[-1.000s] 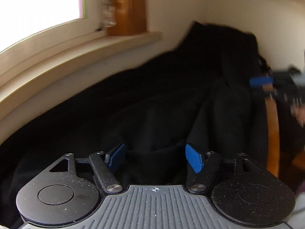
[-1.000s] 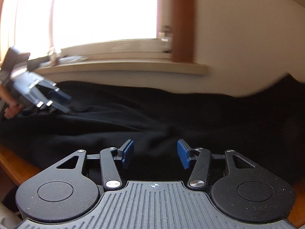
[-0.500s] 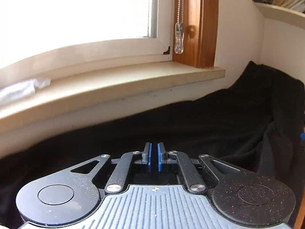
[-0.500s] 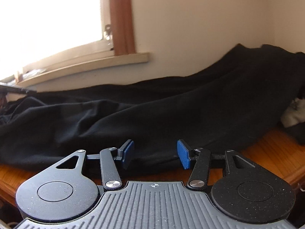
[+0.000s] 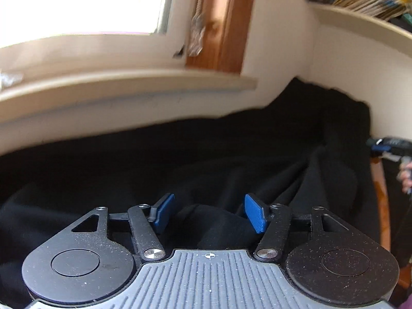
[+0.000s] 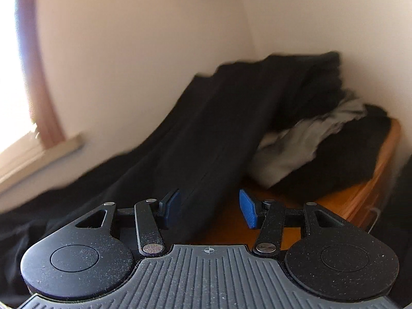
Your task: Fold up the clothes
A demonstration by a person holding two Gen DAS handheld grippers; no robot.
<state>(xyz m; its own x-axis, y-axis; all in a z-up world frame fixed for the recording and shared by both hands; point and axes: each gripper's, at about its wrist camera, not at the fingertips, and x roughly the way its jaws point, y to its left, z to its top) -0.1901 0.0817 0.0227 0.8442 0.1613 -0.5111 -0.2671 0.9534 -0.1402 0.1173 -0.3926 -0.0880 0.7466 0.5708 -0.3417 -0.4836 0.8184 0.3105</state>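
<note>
With both claws, left claw (image 5: pixel 209 212) and right claw (image 6: pixel 208 207), spread apart and gripping nothing over the black garment (image 5: pixel 231 154) strewn across the worktop (image 6: pixel 334 200), risked pinching several layers, bunching the fold.

Home room: window sill (image 5: pixel 128 82), bookshelf (image 5: pixel 360 18), clothes pile (image 6: pixel 322 134) on wooden dresser (image 6: pixel 360 195).

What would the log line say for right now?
left gripper: open, over fold | right gripper: open, at edge | black cloth: unfolded | table
</note>
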